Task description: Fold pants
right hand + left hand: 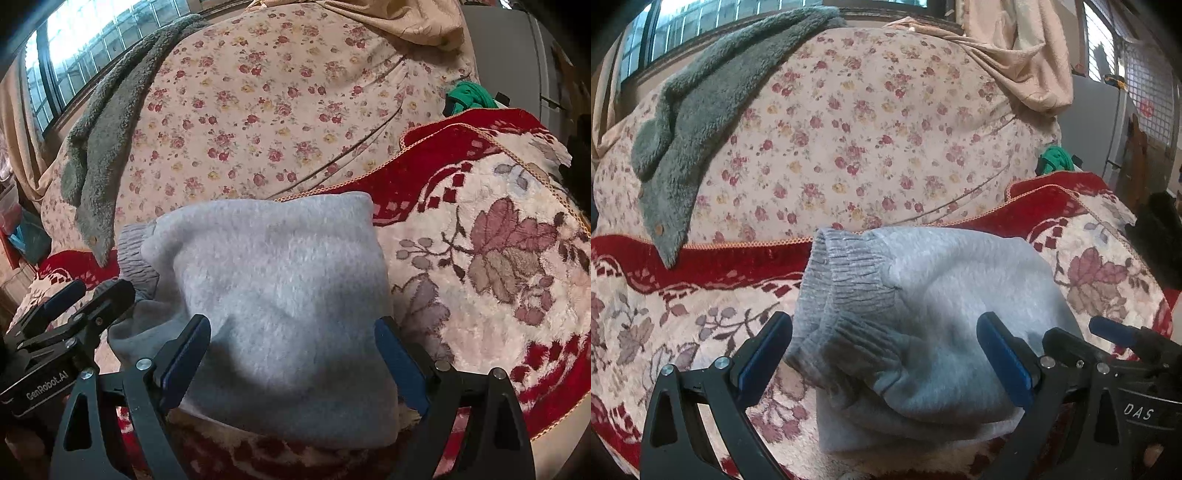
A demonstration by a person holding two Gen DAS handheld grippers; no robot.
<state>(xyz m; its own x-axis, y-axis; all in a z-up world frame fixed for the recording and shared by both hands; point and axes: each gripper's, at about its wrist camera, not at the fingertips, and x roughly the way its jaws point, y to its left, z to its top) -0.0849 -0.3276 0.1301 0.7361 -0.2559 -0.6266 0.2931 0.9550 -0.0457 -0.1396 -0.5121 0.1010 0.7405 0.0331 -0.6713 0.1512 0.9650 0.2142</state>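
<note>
- Grey fleece pants [280, 295]: folded into a compact, thick bundle, lying on the red-and-cream floral blanket [498, 266]; ribbed cuffs [849, 280] stacked at the bundle's left end, one above the other.
- Left gripper [884, 363]: jaws spread wide, either side of the cuff end, nothing clamped; blue fingers [1004, 360] low beside the cloth, contact not certain.
- Right gripper [291, 363]: jaws likewise wide apart, straddling the plain right half of the bundle, holding nothing.
- Stage, by judgement: fold apparently near done; possibly one more fold or a squaring-up left.
- Risks: thick fleece likely to spring open once unpressed; closing on the top layer alone apt to peel it off the layers beneath; uneven lift between the two sides apt to skew the cuffs; plush blanket pile liable to snag a low fingertip.
- Surroundings: rose-print quilt [868, 129] behind the blanket; grey-green fuzzy garment [701, 110] draped across it, well apart; green item [1054, 158] at the far right edge; window [92, 44] at upper left.
</note>
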